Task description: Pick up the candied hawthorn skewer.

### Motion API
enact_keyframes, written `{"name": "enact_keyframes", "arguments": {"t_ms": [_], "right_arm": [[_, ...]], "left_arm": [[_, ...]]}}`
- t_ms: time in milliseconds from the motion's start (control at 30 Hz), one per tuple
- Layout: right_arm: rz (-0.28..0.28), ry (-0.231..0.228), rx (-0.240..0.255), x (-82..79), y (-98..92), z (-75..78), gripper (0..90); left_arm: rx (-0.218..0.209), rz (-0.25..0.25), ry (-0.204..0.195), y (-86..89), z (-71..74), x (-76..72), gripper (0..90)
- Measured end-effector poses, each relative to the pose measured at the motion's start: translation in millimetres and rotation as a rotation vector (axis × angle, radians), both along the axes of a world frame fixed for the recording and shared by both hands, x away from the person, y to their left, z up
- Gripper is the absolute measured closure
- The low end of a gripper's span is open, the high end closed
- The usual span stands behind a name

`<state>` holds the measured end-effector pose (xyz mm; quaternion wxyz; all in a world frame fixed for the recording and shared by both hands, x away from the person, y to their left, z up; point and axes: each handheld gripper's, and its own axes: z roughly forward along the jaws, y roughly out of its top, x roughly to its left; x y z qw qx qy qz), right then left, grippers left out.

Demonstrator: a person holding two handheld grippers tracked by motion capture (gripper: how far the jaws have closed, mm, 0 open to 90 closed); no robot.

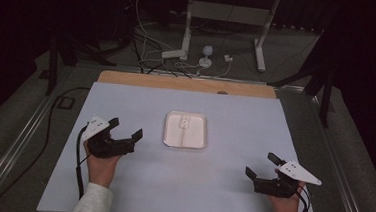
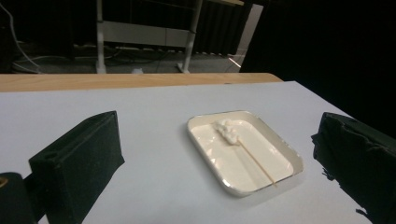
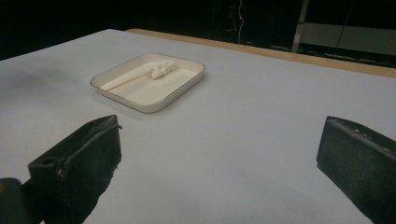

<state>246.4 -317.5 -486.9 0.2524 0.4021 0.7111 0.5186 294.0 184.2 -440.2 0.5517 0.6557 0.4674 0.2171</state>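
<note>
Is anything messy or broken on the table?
Nothing looks spilled or broken. The white tray sits flat in the middle of the table, with a skewer holding white lumps lying inside it. The left gripper and right gripper are both open, away from it.

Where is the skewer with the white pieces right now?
The skewer lies inside the white tray at the table's middle in the high view, between and ahead of both grippers, touched by neither.

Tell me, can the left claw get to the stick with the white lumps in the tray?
Probably yes. The left claw is open and beside the tray, with bare table between them. The stick lies flat in the tray, uncovered, though the low rim might make pinching it fiddly.
</note>
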Motion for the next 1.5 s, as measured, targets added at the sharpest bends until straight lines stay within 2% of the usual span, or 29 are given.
{"name": "enact_keyframes", "arguments": {"t_ms": [33, 267, 433, 633, 967, 1133, 1500], "right_arm": [[-0.001, 0.0, 0.001, 0.5, -0.2, -0.1, 0.0], [-0.004, 0.002, 0.0, 0.8, -0.9, -0.5, 0.0], [-0.004, 0.001, -0.001, 1.2, -1.2, -0.4, 0.0], [-0.003, 0.004, -0.002, 1.3, -0.8, -1.0, 0.0], [-0.003, 0.005, -0.004, 1.9, -0.2, -1.5, 0.0], [-0.003, 0.006, -0.004, 2.0, -0.6, -1.5, 0.0], [-0.006, 0.013, -0.005, 2.3, -0.5, -2.1, 0.0]], "left_arm": [[0.002, -0.007, 0.007, -6.3, -0.5, 5.5, 1.9], [0.005, -0.026, 0.025, -22.8, -6.7, 18.5, 1.9], [-0.015, -0.047, 0.039, -32.1, -10.6, 25.8, 1.9], [0.001, -0.059, 0.06, -42.4, -15.0, 34.7, 1.9], [0.001, -0.079, 0.121, -65.2, -30.6, 53.1, 2.0], [-0.003, -0.098, 0.164, -79.7, -41.8, 61.3, 2.0], [-0.011, -0.174, 0.299, -102.9, -68.5, 71.3, 2.0]]}}
